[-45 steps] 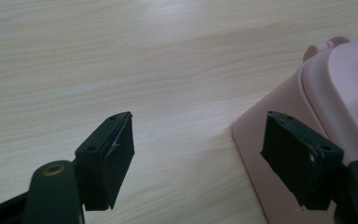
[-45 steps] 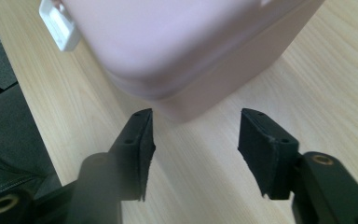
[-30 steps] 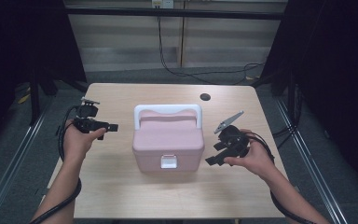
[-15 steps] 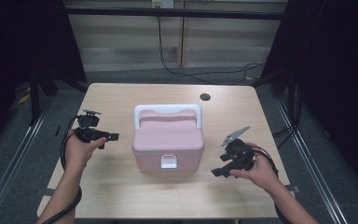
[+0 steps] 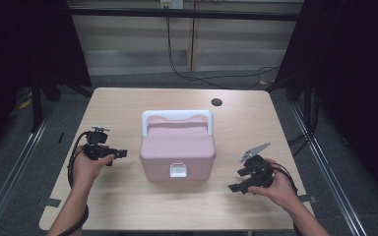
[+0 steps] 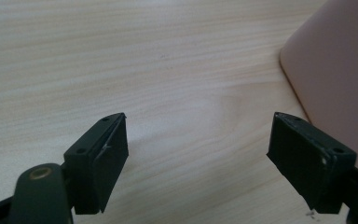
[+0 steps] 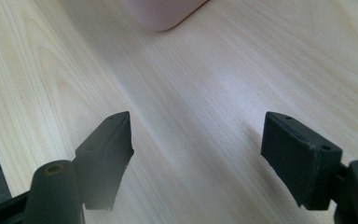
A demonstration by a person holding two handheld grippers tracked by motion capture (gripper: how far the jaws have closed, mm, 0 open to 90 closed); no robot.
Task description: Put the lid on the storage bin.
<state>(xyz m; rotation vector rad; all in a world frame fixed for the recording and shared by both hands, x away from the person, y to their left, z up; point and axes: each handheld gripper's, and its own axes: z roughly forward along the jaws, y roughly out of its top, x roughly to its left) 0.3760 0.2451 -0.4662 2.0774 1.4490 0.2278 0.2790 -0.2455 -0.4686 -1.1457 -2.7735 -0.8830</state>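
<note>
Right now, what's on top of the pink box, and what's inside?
On top of the pink box lies only its white handle, folded toward the far side. The lid is shut, with a white latch at the front, so the inside is hidden.

I'm looking at a light wood table [image 5: 128,105] on grey floor [image 5: 19,162], dark curtains [image 5: 354,59] both sides, cables [image 5: 211,81] trailing behind.

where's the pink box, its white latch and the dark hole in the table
pink box [image 5: 177,147], high view, middle of its lid
white latch [image 5: 178,170], high view, centre of the clasp on the front wall
dark hole [image 5: 216,102], high view, centre of the round opening near the table's far edge
</note>
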